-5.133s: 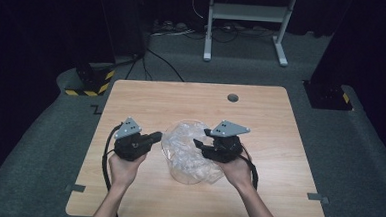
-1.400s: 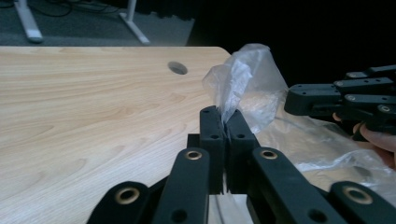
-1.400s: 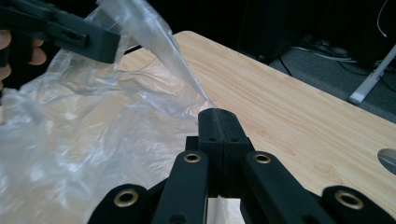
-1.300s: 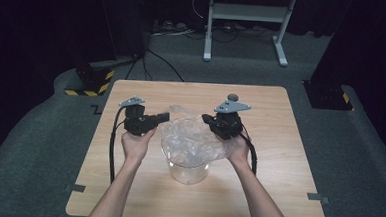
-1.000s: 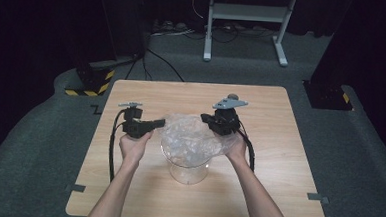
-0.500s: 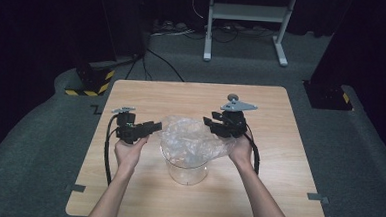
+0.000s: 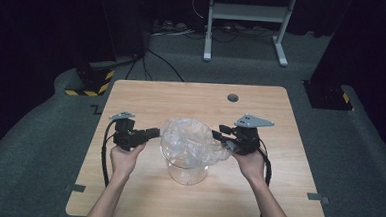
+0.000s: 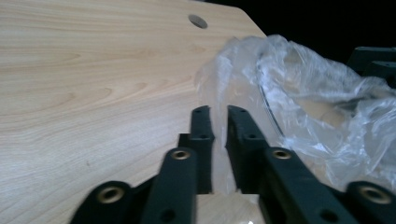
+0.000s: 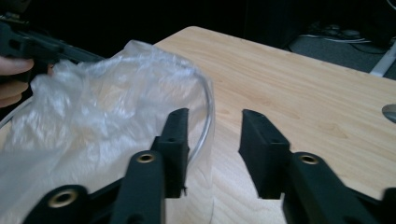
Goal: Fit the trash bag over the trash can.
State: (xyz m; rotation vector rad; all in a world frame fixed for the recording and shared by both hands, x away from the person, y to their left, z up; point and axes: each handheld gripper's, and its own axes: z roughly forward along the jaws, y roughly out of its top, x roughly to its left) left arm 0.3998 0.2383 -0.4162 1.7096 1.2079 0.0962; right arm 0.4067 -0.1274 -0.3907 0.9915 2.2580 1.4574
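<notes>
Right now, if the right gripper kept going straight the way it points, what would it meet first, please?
Most likely the clear plastic bag draped over the glass container's rim. The right gripper is open, and that rim sits just ahead between its jaws, though depth is hard to judge.

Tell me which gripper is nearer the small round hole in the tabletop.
Right. The right gripper sits just below the hole; the left gripper lies farther off, across the plastic bag.

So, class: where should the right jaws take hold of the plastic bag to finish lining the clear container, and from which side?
Probably the loose film of the plastic bag where it drapes the clear container rim, approached from outside on the right. The right gripper stands open there, straddling that edge.
</notes>
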